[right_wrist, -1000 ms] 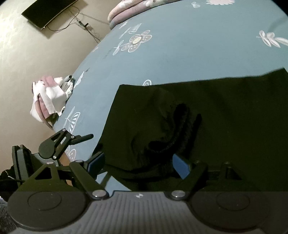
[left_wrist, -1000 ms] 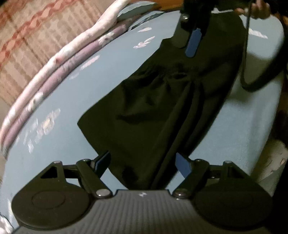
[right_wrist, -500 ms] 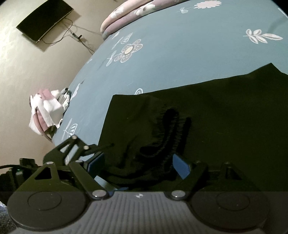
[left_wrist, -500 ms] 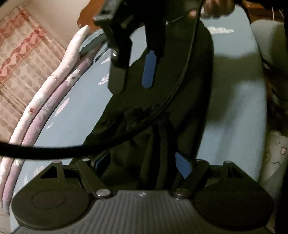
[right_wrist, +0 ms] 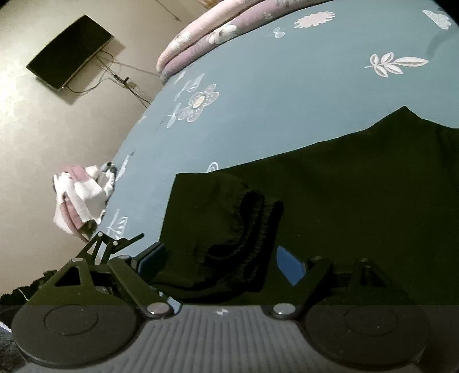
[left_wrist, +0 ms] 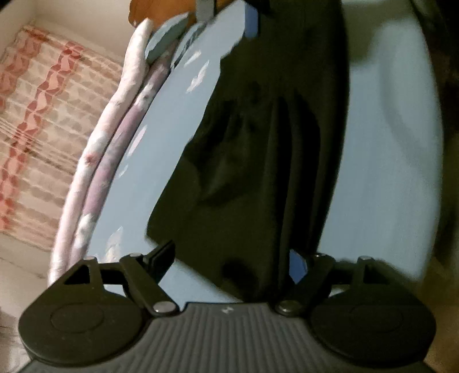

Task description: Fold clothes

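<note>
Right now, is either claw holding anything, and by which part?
Neither hold can be confirmed. Both claws look spread. The right claw straddles the gathered waistband of the black fabric garment; the left claw straddles its opposite edge on the blue floral bedsheet.

Matt black cloth garment lies on smooth, flower-printed blue cotton-like sheet.

right hand-held gripper gone from over black garment, left view swung
</note>
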Demonstrator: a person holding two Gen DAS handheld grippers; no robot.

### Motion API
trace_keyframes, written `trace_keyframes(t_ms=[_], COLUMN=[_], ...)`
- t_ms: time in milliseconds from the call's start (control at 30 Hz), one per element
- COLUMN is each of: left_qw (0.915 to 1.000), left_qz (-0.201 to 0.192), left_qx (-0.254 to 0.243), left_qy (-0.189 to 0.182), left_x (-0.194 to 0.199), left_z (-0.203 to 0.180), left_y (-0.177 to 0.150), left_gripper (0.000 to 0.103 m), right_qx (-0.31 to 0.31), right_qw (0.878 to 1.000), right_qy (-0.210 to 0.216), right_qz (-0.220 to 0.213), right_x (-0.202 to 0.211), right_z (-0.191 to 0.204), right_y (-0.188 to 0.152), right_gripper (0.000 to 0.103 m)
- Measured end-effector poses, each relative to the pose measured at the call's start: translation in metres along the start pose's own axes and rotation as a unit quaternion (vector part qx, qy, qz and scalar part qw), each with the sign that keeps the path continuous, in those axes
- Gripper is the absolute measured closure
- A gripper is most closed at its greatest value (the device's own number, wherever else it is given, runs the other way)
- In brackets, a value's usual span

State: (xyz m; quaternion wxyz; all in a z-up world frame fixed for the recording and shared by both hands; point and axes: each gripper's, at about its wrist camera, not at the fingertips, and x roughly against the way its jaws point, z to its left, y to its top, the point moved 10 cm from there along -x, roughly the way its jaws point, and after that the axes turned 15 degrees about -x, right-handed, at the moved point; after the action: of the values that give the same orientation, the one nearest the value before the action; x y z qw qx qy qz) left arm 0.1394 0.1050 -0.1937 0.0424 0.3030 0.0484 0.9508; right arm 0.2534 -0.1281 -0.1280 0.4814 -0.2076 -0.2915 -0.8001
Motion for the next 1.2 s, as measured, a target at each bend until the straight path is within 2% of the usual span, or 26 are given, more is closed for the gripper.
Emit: trace_keyframes(t_ms=[133, 233, 400, 567, 633, 733, 833, 933, 1033, 1100, 1167, 1200], left_qw=[0.9992, 0.9984, 0.9973, 0.9948, 0.9904, 0.9708, 0.9523, 0.9285, 0.8993, 0.877, 0.8524, 0.8393], left_qz=[0.027, 0.047, 0.069, 0.074, 0.074, 0.065, 0.047, 0.028, 0.009, -0.004, -0.017, -0.023], left_qx=[-0.014, -0.015, 0.026, 0.042, 0.079, 0.192, 0.256, 0.318, 0.378, 0.417, 0.455, 0.474], left_qy=[0.026, 0.026, -0.004, -0.056, -0.086, -0.128, -0.159, -0.19, -0.219, -0.238, -0.257, -0.265], left_x=[0.0, -0.002, 0.011, 0.03, 0.035, 0.032, 0.011, -0.009, -0.029, -0.043, -0.056, -0.062], left_z=[-0.002, -0.002, 0.002, 0.011, 0.022, 0.046, 0.049, 0.052, 0.057, 0.061, 0.066, 0.069], left_y=[-0.007, -0.002, -0.018, -0.031, -0.041, -0.056, -0.053, -0.049, -0.044, -0.041, -0.038, -0.037], left_gripper=[0.019, 0.019, 0.019, 0.019, 0.019, 0.019, 0.019, 0.019, 0.019, 0.019, 0.019, 0.019], right_qx=[-0.001, -0.003, 0.004, 0.01, 0.015, 0.032, 0.054, 0.077, 0.095, 0.095, 0.068, 0.051], right_qw=[1.0, 1.0, 1.0, 1.0, 1.0, 0.998, 0.995, 0.989, 0.985, 0.985, 0.987, 0.987], right_qy=[0.002, 0.004, 0.002, 0.001, 0.009, 0.034, 0.063, 0.091, 0.09, 0.057, 0.019, 0.032], right_qz=[-0.004, -0.004, 0.002, 0.016, 0.022, 0.036, 0.056, 0.084, 0.116, 0.132, 0.146, 0.146], right_x=[0.002, 0.001, -0.001, -0.01, -0.016, -0.029, -0.048, -0.073, -0.099, -0.114, -0.123, -0.119], right_z=[-0.001, 0.0, 0.0, 0.001, 0.009, 0.028, 0.052, 0.075, 0.083, 0.067, 0.039, 0.032], right_y=[-0.001, -0.002, -0.002, -0.001, -0.001, -0.002, -0.005, -0.011, -0.021, -0.028, -0.032, -0.032], right_gripper=[0.012, 0.012, 0.012, 0.012, 0.012, 0.012, 0.012, 0.012, 0.012, 0.012, 0.012, 0.013])
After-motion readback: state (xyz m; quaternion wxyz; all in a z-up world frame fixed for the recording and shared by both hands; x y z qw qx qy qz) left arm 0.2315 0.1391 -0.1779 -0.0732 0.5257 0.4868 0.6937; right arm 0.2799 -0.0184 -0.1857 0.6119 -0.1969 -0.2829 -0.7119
